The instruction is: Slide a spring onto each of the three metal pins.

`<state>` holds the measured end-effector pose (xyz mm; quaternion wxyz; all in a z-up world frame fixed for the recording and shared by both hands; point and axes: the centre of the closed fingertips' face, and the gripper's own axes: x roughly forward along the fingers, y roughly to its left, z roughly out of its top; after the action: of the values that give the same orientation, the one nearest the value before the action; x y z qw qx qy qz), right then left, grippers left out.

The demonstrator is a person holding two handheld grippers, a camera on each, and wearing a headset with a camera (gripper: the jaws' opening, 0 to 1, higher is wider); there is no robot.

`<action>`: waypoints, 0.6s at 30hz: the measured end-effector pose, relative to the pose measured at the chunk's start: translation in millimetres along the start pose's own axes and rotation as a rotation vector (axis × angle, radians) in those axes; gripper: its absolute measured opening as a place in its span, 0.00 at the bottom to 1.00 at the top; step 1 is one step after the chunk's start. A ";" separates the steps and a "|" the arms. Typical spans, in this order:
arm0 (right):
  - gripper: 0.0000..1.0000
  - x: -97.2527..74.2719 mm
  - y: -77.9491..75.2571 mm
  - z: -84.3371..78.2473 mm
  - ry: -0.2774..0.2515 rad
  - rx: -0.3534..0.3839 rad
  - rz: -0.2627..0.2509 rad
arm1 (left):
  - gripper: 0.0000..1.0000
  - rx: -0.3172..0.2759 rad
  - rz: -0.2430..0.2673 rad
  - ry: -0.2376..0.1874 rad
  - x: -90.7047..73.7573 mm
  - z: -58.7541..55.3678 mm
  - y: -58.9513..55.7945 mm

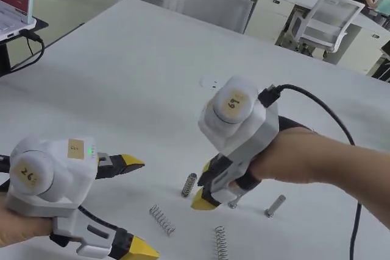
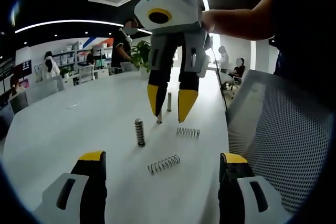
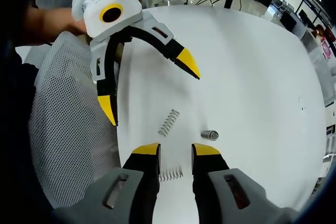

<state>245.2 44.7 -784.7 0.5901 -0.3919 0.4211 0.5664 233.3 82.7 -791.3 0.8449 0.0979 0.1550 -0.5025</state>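
Steel pin (image 2: 139,132), spring-fitted, stands just beside the right claw (image 2: 169,115).

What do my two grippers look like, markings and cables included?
Both have white-grey rounded bodies and black jaws tipped yellow. The left gripper carries a green light and a yellow numbered sticker; the right gripper carries a similar sticker and trails a black cable.

Your left gripper (image 3: 150,92) and right gripper (image 2: 169,108) are both white-grey with black jaws tipped yellow, the table (image 1: 152,77) is plain white, the springs (image 1: 162,219) look silvery, and the chair (image 2: 273,124) is grey mesh.
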 end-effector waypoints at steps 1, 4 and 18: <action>0.21 2.4 2.3 0.0 0.000 0.008 0.002 | 0.86 0.001 0.001 0.001 -0.4 0.0 0.2; 0.20 8.8 7.4 0.4 -0.006 0.030 0.010 | 0.86 0.000 0.003 -0.001 -0.8 0.5 0.1; 0.16 49.6 17.1 0.3 -0.004 0.147 0.022 | 0.85 0.000 -0.006 0.003 -2.4 -0.8 -3.2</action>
<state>228.3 62.6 -831.0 0.6121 -0.3416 0.4647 0.5411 229.3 83.4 -791.3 0.8431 0.0980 0.1567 -0.5050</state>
